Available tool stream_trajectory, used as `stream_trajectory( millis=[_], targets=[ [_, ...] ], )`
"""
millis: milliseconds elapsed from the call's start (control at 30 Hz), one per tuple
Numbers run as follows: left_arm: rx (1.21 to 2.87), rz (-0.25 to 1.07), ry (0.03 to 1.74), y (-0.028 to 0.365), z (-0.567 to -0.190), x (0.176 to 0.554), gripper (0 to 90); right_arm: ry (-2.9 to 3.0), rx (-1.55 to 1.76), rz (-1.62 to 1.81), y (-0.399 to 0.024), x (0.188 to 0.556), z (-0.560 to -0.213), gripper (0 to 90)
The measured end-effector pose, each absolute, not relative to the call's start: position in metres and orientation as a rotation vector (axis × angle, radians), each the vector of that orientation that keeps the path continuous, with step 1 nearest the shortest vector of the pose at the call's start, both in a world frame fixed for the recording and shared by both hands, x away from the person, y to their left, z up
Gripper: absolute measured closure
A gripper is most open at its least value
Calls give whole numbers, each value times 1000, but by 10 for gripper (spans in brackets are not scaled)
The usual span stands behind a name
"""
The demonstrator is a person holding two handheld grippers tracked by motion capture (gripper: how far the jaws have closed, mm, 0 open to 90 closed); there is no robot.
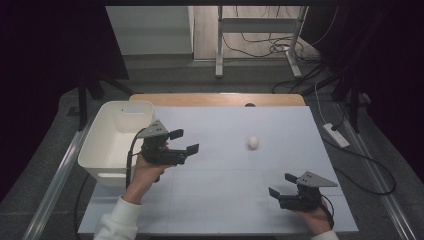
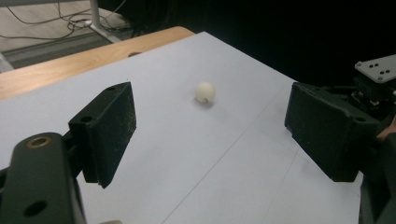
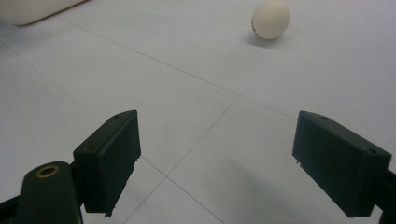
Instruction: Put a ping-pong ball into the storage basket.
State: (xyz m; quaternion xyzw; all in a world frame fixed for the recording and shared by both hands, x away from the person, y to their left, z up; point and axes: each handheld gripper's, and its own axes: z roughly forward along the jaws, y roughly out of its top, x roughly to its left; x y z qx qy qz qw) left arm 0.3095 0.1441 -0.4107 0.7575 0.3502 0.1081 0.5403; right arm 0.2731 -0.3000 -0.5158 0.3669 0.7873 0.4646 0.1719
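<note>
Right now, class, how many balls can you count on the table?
1: a small white ball lying on the white table, right of the bin. The bin's inside is partly hidden.

White tabletop with a ball and a bin

The tabletop is covered in a pale sheet crossed by faint lines, with a bare wooden strip along its far edge; a small white ball lies right of centre, a white plastic bin at the left edge

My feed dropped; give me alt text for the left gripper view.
A small white ball lies alone on the white table, ahead of the left gripper, whose black jaws stand wide open with nothing between them. The right gripper shows at the right edge.
</note>
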Motion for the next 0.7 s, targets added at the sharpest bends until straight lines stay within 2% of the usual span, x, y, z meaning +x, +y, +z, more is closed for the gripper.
stream_trajectory(
  millis=[700],
  targets=[
    [1855,207,812,107,-426,323,177,2241,1030,1342,-301,272,-516,154]
  ],
)
